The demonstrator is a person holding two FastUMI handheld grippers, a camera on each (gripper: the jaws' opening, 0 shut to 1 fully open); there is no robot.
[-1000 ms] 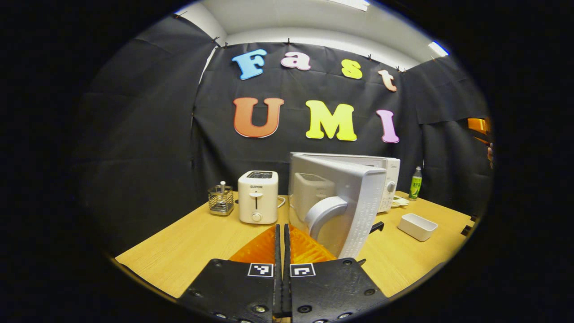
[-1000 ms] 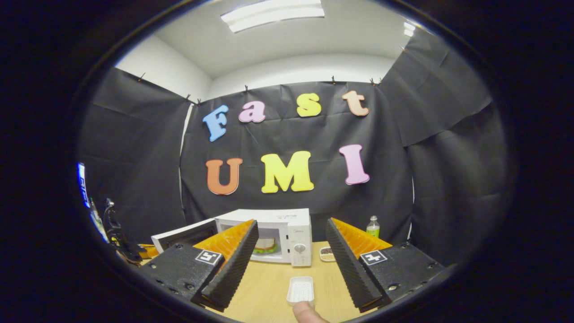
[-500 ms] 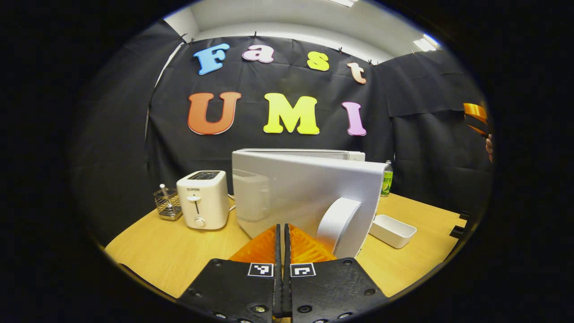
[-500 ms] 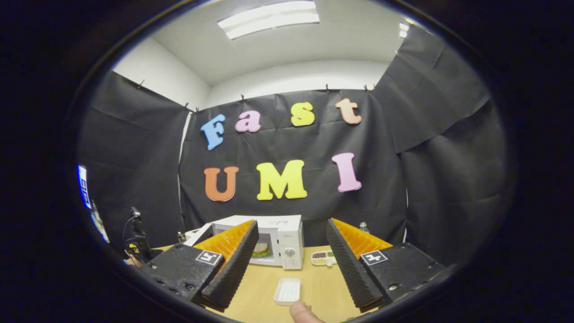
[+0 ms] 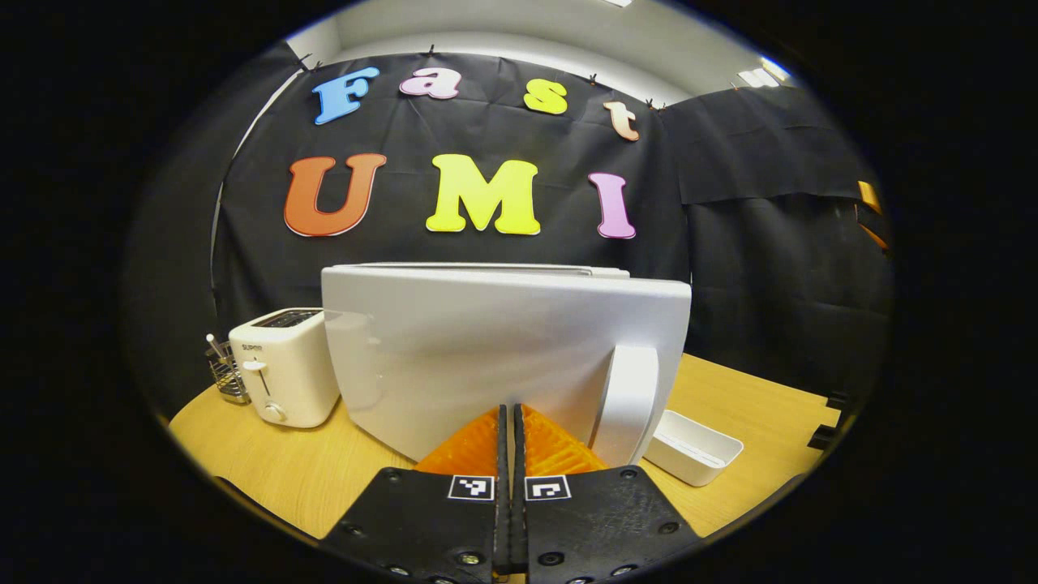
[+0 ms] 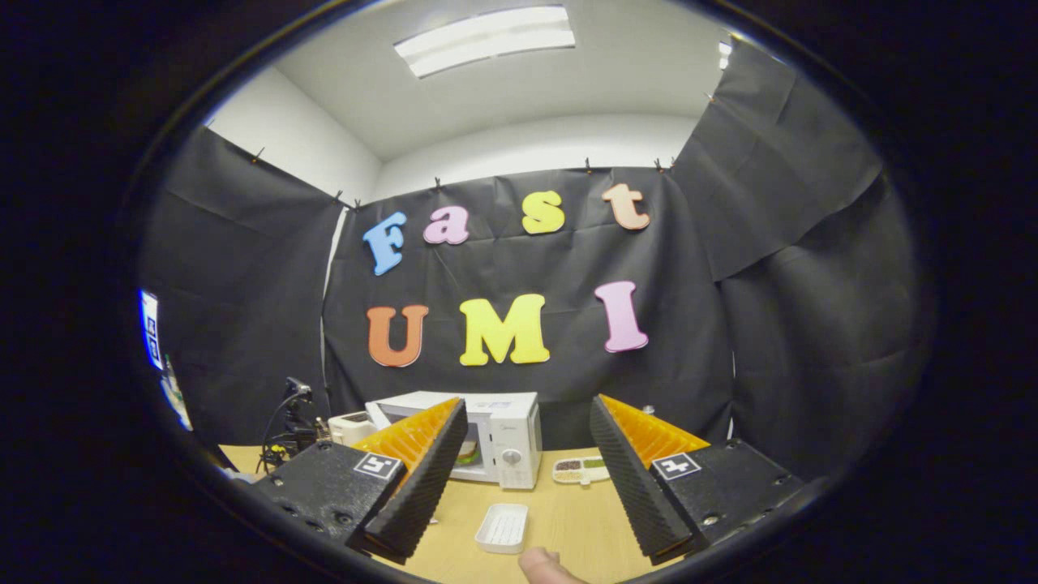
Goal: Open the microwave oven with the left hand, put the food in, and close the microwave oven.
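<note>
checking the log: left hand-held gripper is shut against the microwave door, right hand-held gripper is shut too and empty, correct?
Not quite. The right hand-held gripper is open, not shut: the right gripper view shows its fingers spread wide with nothing between them. The rest holds: the left hand-held gripper is shut, up against the microwave door in the left gripper view.

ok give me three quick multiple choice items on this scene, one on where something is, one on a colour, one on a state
1. Where is the toaster in the left gripper view?
A. left of the microwave door
B. on top of the microwave
C. inside the tray

2. What colour is the tray?
A. red
B. white
C. green

3. How is the right claw?
A. shut on the tray
B. shut on nothing
C. open

Answers: 1 A, the toaster stands on the table left of the door. 2 B, the tray is white. 3 C, a wide gap shows between the fingers, nothing held.
</note>
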